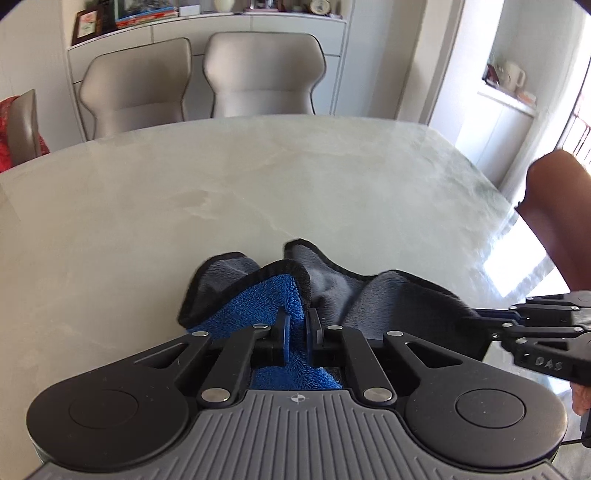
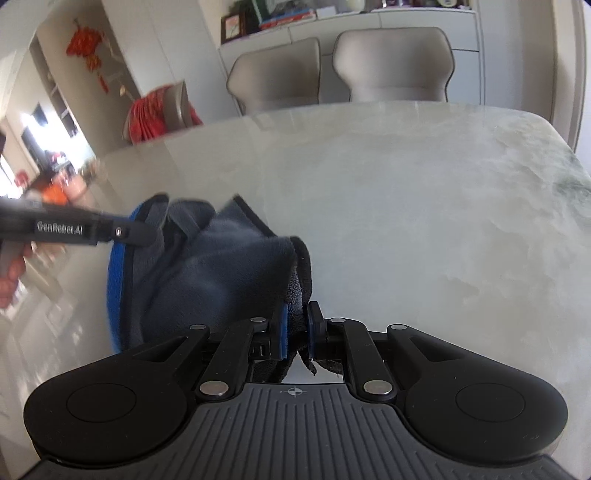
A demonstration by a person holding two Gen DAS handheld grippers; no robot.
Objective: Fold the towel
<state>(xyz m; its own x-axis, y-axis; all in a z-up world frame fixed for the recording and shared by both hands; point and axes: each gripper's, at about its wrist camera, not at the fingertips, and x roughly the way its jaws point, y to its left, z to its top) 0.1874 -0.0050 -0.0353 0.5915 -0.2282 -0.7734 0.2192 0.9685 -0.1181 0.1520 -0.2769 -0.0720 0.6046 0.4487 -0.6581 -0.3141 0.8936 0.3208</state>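
Note:
The towel (image 1: pixel 388 295) is grey on one side and blue on the other, with a black hem. It hangs bunched between my two grippers above the marble table (image 1: pixel 221 192). My left gripper (image 1: pixel 297 332) is shut on a blue-faced edge of the towel. My right gripper (image 2: pixel 297 328) is shut on another edge of the towel (image 2: pixel 207 280), which drapes to its left. The right gripper also shows at the right of the left wrist view (image 1: pixel 491 328). The left gripper shows at the left of the right wrist view (image 2: pixel 147 234).
Two grey chairs (image 1: pixel 266 74) stand at the table's far side, before a white cabinet (image 1: pixel 207 26). A chair with a red cover (image 2: pixel 159 114) stands at the left end. A brown chair back (image 1: pixel 554 206) is at the right.

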